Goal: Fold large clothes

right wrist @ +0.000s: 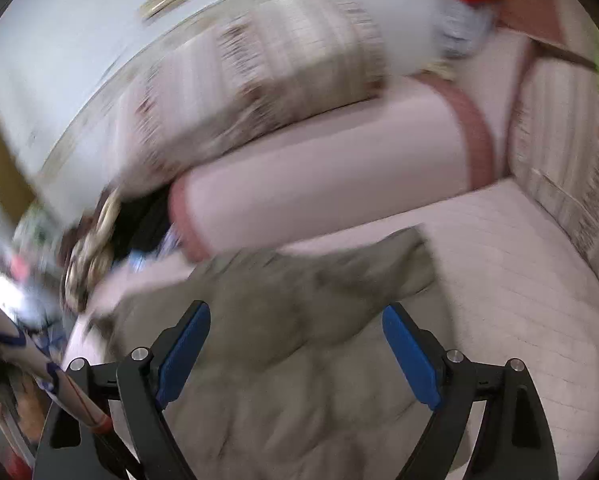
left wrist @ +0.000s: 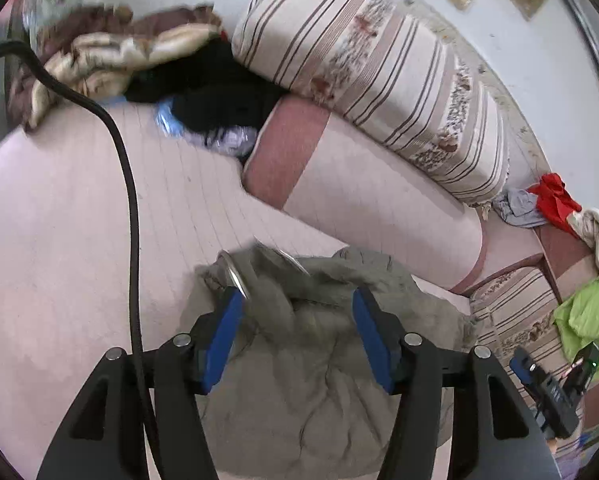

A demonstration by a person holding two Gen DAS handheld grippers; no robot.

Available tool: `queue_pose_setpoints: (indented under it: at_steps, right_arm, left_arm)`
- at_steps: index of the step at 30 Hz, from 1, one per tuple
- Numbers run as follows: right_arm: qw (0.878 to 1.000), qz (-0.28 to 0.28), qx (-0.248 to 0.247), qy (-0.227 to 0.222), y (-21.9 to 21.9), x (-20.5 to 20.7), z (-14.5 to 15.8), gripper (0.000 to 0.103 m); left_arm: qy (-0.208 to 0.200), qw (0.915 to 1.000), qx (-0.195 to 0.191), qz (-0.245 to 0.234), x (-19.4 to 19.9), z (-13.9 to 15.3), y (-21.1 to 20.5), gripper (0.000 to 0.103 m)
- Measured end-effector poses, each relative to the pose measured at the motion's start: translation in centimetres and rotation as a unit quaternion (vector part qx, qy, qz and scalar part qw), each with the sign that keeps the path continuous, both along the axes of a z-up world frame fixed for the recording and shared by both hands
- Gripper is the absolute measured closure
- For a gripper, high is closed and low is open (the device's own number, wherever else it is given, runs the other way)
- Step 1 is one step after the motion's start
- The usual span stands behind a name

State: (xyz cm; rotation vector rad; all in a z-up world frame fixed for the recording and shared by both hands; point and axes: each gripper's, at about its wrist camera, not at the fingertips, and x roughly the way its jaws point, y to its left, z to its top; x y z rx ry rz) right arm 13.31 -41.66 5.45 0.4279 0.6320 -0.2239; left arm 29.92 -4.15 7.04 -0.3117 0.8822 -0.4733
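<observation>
Left view: your left gripper (left wrist: 297, 334) stands half spread over the grey garment (left wrist: 299, 380) at lower centre, pinching nothing; that ring (left wrist: 233, 276) could snag a pad.

Right view, badly blurred: your right gripper (right wrist: 295, 354) gapes wide, apparently empty, so the garment's (right wrist: 299, 400) fold may slump loose.

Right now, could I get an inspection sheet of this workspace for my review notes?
Surface: pale pink ribbed bed cover, bare at left.
Job's things: grey-green garment bunched on the cover, below both grippers.
Clutter: dark clothes and brown blanket at the far end; red cloth, green cloth at right.
Grippers: left gripper open above the garment; right gripper open wide, nothing between its fingers.
Cables: black cable across the cover.
Surroundings: striped cushion, pink bolster, white wall. Right view blurred.
</observation>
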Motion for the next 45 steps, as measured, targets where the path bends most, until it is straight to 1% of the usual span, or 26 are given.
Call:
queue_pose_setpoints:
  at_steps: [1,3,5,7,8,9,10,13,15,17,19,21,24,27,30,34,37,38,39,41,43,45]
  right_arm:
    - [1.0,0.021,-0.012,0.009,2.0,0.1,-0.4,0.012]
    - [0.998,0.053,-0.032,0.02,5.2,0.5,-1.3,0.016]
    - [0.994,0.082,-0.058,0.033,8.6,1.2,-2.8,0.022]
    - [0.991,0.106,-0.069,0.05,11.3,2.6,-4.6,0.024]
    - [0.989,0.111,-0.07,0.06,12.1,3.5,-5.7,0.028]
    - [0.989,0.11,-0.074,0.071,12.7,4.5,-6.6,0.031]
    - [0.988,0.101,-0.084,0.081,13.1,5.8,-7.5,0.031]
    - [0.986,0.072,-0.108,0.101,13.0,9.3,-9.3,0.031]
    - [0.986,0.056,-0.106,0.119,12.1,11.7,-10.5,0.031]
    - [0.983,0.039,-0.111,0.141,11.1,14.3,-11.8,0.029]
    - [0.979,0.024,-0.135,0.151,10.6,16.3,-13.0,0.025]
    - [0.975,0.013,-0.16,0.154,10.0,18.2,-13.9,0.02]
    - [0.974,0.003,-0.164,0.158,8.7,20.9,-14.6,0.016]
    - [0.974,-0.001,-0.155,0.163,7.4,23.1,-15.3,0.012]
    - [0.976,-0.002,-0.149,0.16,6.8,24.2,-15.9,0.009]
    - [0.976,0.001,-0.151,0.159,6.9,24.0,-15.8,0.009]
    - [0.974,0.004,-0.152,0.167,7.3,23.4,-14.2,0.011]
    - [0.976,0.004,-0.15,0.157,7.5,22.9,-13.4,0.011]
    - [0.98,0.006,-0.146,0.139,7.8,22.0,-12.3,0.011]
    - [0.984,0.008,-0.132,0.116,8.1,20.9,-11.0,0.011]
    - [0.988,0.014,-0.115,0.107,8.5,20.6,-10.3,0.011]
    - [0.987,0.02,-0.114,0.113,9.1,21.3,-10.4,0.011]
  left_arm:
    - [-0.009,0.9999,0.013,0.004,-0.8,0.5,0.3,0.046]
    - [-0.026,0.999,0.036,0.01,-2.3,1.0,0.9,0.045]
    - [-0.051,0.9957,0.073,0.024,-4.8,0.7,1.8,0.042]
    - [-0.067,0.9921,0.1,0.036,-6.5,0.0,2.8,0.038]
    - [-0.074,0.9894,0.116,0.046,-7.6,-0.9,3.4,0.038]
    - [-0.077,0.9874,0.127,0.054,-8.3,-1.7,3.9,0.038]
    - [-0.077,0.9852,0.14,0.063,-9.0,-3.0,4.4,0.038]
    - [-0.064,0.9832,0.153,0.076,-9.7,-6.0,5.4,0.038]
    - [-0.057,0.9821,0.162,0.077,-9.6,-7.9,5.7,0.038]
    - [-0.052,0.9801,0.175,0.078,-9.0,-9.4,5.8,0.038]
    - [-0.048,0.9795,0.181,0.076,-8.3,-10.1,5.9,0.038]
    - [-0.044,0.9804,0.178,0.073,-7.7,-10.6,6.2,0.038]
    - [-0.031,0.9831,0.166,0.071,-7.0,-11.3,6.9,0.038]
    - [-0.017,0.9847,0.162,0.064,-6.3,-12.0,7.0,0.038]
    - [-0.013,0.9835,0.171,0.058,-6.0,-12.4,6.6,0.038]
    - [-0.018,0.9796,0.19,0.062,-6.0,-12.8,5.9,0.038]
    - [-0.025,0.9765,0.204,0.064,-6.4,-12.9,5.7,0.038]
    - [-0.029,0.9755,0.208,0.067,-6.6,-12.8,5.7,0.038]
    - [-0.031,0.9753,0.208,0.068,-6.7,-12.7,5.8,0.038]
    - [-0.032,0.9765,0.201,0.071,-6.9,-12.5,6.0,0.038]
    - [-0.029,0.9775,0.196,0.072,-6.8,-12.5,6.1,0.038]
    - [-0.027,0.9769,0.2,0.07,-6.7,-12.8,5.9,0.038]
